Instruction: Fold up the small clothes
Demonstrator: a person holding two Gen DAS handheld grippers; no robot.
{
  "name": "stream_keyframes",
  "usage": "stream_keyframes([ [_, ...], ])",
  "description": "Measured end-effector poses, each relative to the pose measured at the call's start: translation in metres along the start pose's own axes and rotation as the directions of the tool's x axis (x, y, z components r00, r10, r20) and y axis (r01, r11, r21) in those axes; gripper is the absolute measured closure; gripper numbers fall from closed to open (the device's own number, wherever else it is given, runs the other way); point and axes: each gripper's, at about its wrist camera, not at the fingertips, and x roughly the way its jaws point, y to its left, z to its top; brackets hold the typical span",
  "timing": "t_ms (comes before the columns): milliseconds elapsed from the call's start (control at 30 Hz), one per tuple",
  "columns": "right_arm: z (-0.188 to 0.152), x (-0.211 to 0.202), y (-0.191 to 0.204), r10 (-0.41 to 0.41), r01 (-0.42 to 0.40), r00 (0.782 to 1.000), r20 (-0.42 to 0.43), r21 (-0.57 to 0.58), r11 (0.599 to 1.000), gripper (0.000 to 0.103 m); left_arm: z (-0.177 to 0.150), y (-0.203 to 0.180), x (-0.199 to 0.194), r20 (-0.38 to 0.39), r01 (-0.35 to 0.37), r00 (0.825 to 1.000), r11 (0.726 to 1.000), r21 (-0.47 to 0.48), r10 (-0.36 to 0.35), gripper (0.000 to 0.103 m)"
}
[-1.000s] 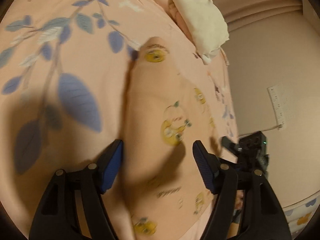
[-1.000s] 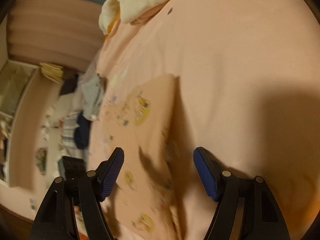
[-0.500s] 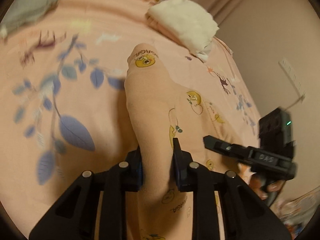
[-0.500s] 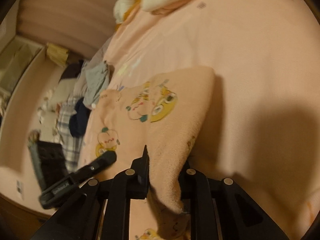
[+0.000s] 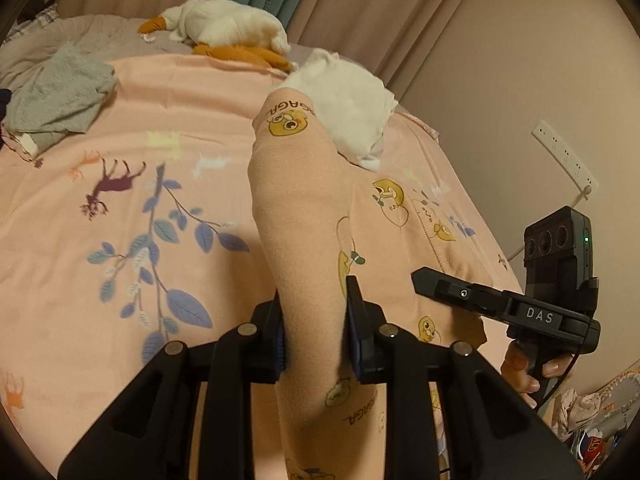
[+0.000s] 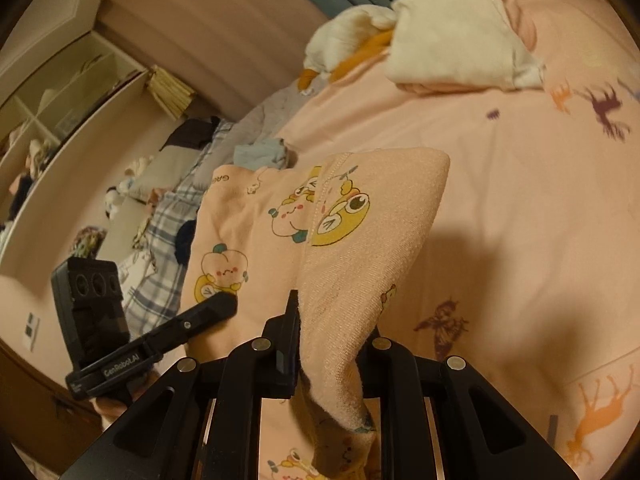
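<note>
A small peach garment point(image 5: 304, 208) with yellow cartoon prints is held up off the pink bed sheet point(image 5: 120, 208). My left gripper point(image 5: 316, 332) is shut on one edge of it; the cloth runs forward between the fingers. My right gripper point(image 6: 328, 344) is shut on another edge of the same garment point(image 6: 360, 232), which drapes over the fingers. Each gripper shows in the other's view: the right one point(image 5: 500, 304) to the right, the left one point(image 6: 160, 336) to the left.
A folded white cloth point(image 5: 352, 108) lies just beyond the garment. A plush goose point(image 5: 224, 28) lies by the curtains. A grey garment point(image 5: 56, 96) lies at the far left. Clothes and a plaid blanket point(image 6: 160, 248) are piled beside the bed. A power strip point(image 5: 564, 156) is on the wall.
Both grippers were open over the flat garment, then closed on its edges. They have since lifted it, so the views now tilt up toward the curtains.
</note>
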Motion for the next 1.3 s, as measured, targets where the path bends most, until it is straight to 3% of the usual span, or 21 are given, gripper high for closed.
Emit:
stream_keyframes([
  [200, 0.009, 0.010, 0.016, 0.028, -0.028, 1.000, -0.003, -0.044, 0.999, 0.084, 0.005, 0.013, -0.026, 0.050, -0.043, 0.998, 0.999, 0.027, 0.042, 0.079],
  [533, 0.021, 0.056, 0.056, 0.064, -0.070, 0.996, -0.068, -0.092, 0.993, 0.084, 0.013, 0.068, -0.057, 0.075, -0.105, 0.991, 0.993, -0.059, 0.110, 0.079],
  [833, 0.018, 0.116, 0.065, 0.043, -0.061, 0.986, -0.160, -0.107, 0.992, 0.084, 0.006, 0.125, -0.042, 0.031, -0.194, 0.980, 0.976, -0.101, 0.198, 0.079],
  [967, 0.016, 0.141, 0.056, -0.005, -0.015, 0.981, -0.195, -0.101, 0.995, 0.084, -0.005, 0.160, -0.016, -0.036, -0.257, 0.966, 0.956, -0.144, 0.254, 0.077],
  [1033, 0.015, 0.154, 0.049, -0.035, 0.017, 0.979, -0.201, -0.090, 0.996, 0.084, -0.014, 0.181, 0.001, -0.103, -0.305, 0.951, 0.936, -0.172, 0.291, 0.076],
  [1100, 0.016, 0.166, 0.038, -0.061, 0.048, 0.974, -0.219, -0.065, 0.997, 0.084, -0.023, 0.202, 0.015, -0.175, -0.405, 0.910, 0.896, -0.182, 0.375, 0.075],
  [1133, 0.016, 0.169, 0.033, -0.076, 0.063, 0.971, -0.229, -0.062, 0.996, 0.084, -0.026, 0.208, 0.016, -0.185, -0.412, 0.906, 0.893, -0.179, 0.381, 0.073],
  [1233, 0.015, 0.168, 0.026, -0.140, 0.125, 0.963, -0.232, -0.080, 0.989, 0.085, -0.027, 0.223, 0.002, -0.166, -0.360, 0.930, 0.907, -0.220, 0.329, 0.071],
  [1267, 0.015, 0.165, 0.026, -0.144, 0.125, 0.963, -0.226, -0.093, 0.988, 0.085, -0.026, 0.224, -0.004, -0.152, -0.377, 0.924, 0.899, -0.222, 0.350, 0.071],
  [1300, 0.015, 0.161, 0.027, -0.148, 0.127, 0.964, -0.220, -0.106, 0.986, 0.085, -0.022, 0.223, -0.013, -0.126, -0.422, 0.906, 0.881, -0.213, 0.404, 0.071],
])
